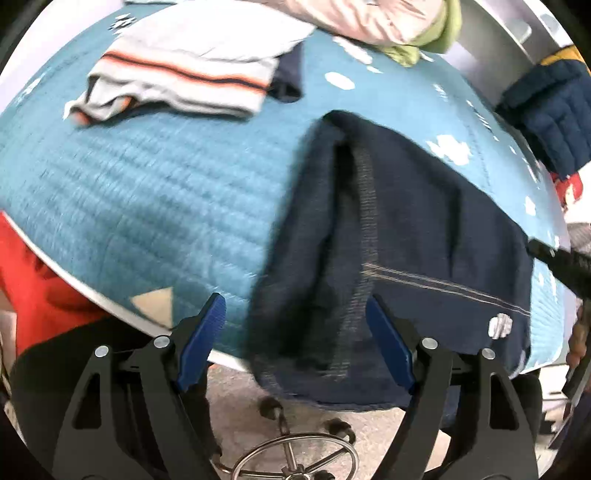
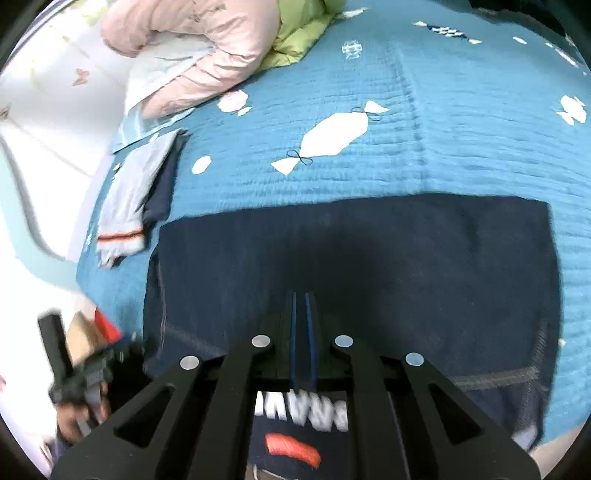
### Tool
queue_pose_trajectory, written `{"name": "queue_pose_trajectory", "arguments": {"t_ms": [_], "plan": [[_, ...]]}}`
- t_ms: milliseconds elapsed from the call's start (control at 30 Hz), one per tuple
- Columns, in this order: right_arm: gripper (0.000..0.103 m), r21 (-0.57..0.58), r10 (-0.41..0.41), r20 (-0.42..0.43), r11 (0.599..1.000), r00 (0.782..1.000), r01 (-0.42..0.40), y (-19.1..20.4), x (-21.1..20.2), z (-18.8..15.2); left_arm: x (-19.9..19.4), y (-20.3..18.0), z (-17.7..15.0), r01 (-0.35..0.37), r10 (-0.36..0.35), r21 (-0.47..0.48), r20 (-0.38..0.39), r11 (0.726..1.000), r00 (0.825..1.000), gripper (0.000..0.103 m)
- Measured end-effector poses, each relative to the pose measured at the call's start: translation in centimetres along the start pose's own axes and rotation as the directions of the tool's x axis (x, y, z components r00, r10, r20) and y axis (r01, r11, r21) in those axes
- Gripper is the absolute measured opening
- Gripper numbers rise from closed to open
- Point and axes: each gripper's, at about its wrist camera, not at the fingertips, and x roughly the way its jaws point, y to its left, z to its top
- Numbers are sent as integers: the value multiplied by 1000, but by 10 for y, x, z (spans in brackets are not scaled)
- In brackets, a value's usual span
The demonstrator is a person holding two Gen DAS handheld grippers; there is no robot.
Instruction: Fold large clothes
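A dark navy garment (image 1: 424,221) lies spread on the teal quilted bed cover (image 1: 147,192), and its near edge hangs over the bed's side. My left gripper (image 1: 295,332) is open, its blue pads on either side of that hanging edge without pressing it. In the right wrist view the same garment (image 2: 369,251) lies flat in a broad rectangle. My right gripper (image 2: 301,297) hovers over its near part, shut, with no cloth visible between the pads. Seen from there, the left gripper (image 2: 55,332) is a blurred shape at the lower left, in a hand.
A folded striped pale garment (image 1: 177,74) over a navy piece lies at the far left of the bed. A pink jacket (image 2: 207,48) and a green garment (image 2: 299,33) are heaped at the back. A swivel chair base (image 1: 295,454) stands on the floor below. Red cloth (image 1: 37,280) hangs left.
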Motion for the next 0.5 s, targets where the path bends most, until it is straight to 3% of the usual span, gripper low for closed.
{"name": "queue_pose_trajectory", "arguments": {"t_ms": [133,233,333,400,500], "plan": [[0,127,-46,-100,990,994,58,-18,53,12,11,18,-11,10,-13,-56,-39,998,999,79],[0,201,-1,-118,979,993,25,-38,77,15,13,24,-12,23,-26,-66,-44,998,999,83],[0,232,52,-127,972,991,-21,-46,71,15,17,26,-12,32,-36,-74,-50,997,998,83],[0,203,31,-132,979,991,-3,-41,55,4,18,27,-12,51,-56,-85,-55,995,997,83],[2,153,50,-150,988,987,-27,-28,26,-44,17,30,-12,65,-71,-97,-52,993,996,83]]}}
